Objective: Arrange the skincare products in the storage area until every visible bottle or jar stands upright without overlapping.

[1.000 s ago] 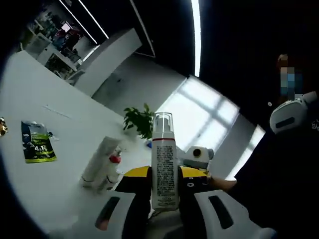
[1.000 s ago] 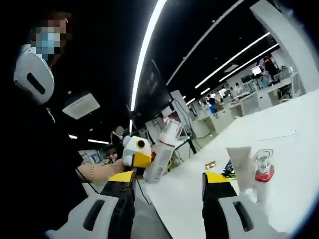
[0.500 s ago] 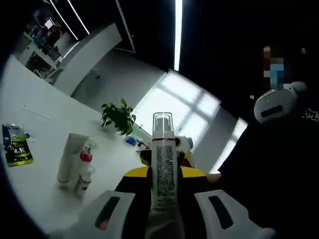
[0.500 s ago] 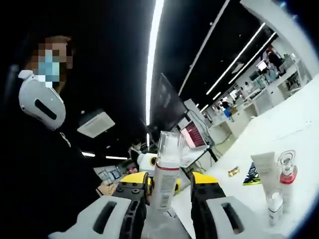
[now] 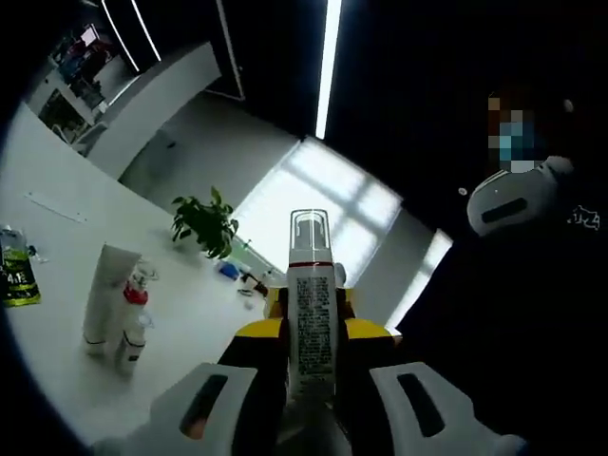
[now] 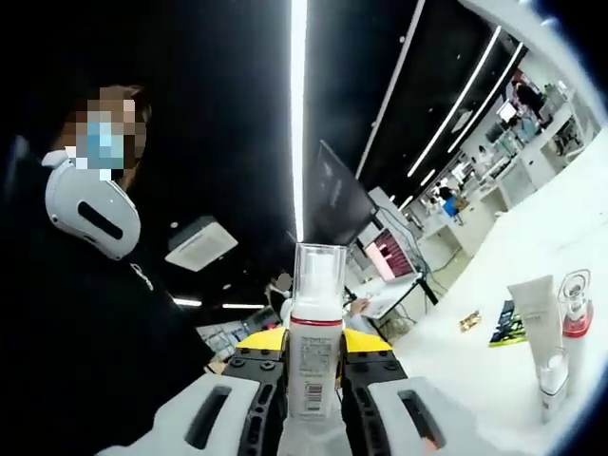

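The pump bottle point(image 5: 312, 318) stands at six o'clock in the left gripper view, white with a red band and a clear cap, held up in the air off the table point(image 5: 57, 285); the same bottle point(image 6: 315, 347) fills the centre bottom of the right gripper view. Both claws appear pinched on it at once: the left gripper point(image 5: 312, 366) has its jaws tight against the bottle's lower half, and the right gripper point(image 6: 313, 394) presses in on it from the other side, so this looks like a handover between the two. Out at nine o'clock in the left gripper view a white tube point(image 5: 103, 294) stands on its cap with a small red-collared bottle point(image 5: 135, 309) and a smaller white bottle point(image 5: 131, 337) just beside it; a green sachet point(image 5: 17, 275) lies flat further out. The risk, as I judge it, is in the release: if one claw lets go before the other grips squarely, the smooth bottle could twist or slip. Setting it down close to the standing trio could also knock one over.
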Tool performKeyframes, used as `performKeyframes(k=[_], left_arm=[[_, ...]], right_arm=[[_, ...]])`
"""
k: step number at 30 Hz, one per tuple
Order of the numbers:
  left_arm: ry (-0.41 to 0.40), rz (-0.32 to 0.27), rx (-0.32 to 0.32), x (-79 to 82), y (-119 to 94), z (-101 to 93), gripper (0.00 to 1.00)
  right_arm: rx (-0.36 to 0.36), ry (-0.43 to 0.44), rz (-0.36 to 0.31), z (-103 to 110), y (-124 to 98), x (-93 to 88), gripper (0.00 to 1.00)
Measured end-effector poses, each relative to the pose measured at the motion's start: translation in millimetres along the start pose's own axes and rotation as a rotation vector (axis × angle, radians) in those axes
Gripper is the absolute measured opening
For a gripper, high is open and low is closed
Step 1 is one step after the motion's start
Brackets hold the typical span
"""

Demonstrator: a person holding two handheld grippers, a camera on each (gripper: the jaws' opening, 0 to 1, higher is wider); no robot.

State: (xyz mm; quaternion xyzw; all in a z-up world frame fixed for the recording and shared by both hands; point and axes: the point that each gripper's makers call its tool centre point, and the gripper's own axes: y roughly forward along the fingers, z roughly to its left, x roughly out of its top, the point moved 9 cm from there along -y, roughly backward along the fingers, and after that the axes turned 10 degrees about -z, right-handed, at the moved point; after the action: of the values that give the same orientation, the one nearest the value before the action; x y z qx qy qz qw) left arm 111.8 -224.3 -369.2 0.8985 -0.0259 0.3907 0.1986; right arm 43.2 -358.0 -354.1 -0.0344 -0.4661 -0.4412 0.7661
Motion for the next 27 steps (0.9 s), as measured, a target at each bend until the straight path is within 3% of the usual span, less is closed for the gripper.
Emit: performKeyframes(k=[7,11,16,19,24,27], left_arm=[[0.015,0.035,0.04,-4.8,-4,2.3,0.17],[0.057,0.107,0.106,-7.4,-11,6.5,0.17],[0.123,0.172,0.175,-4.2,-22,8.8,0.23],[0.206,0.217,0.201,6.0,-27,6.2,0.26],[0.311,0.261,0.162,24.9,-20,-7.6,0.28],[0.418,0.35,0.157,33.9,-12,-13.8,0.28]], right_arm=[[-0.021,-0.053,0.038,0,-4,-5.2,0.11],[-0.047,-0.142,0.086,-5,-5,-7.7,0.11],[-0.034,-0.194,0.139,-7,-8,-9.0,0.11],[-0.044,-0.266,0.217,-11,-11,-12.7,0.11],[-0.034,-0.382,0.356,-15,-11,-20.8,0.11],[-0.017,-0.433,0.409,-16,-9,-25.0,0.11]])
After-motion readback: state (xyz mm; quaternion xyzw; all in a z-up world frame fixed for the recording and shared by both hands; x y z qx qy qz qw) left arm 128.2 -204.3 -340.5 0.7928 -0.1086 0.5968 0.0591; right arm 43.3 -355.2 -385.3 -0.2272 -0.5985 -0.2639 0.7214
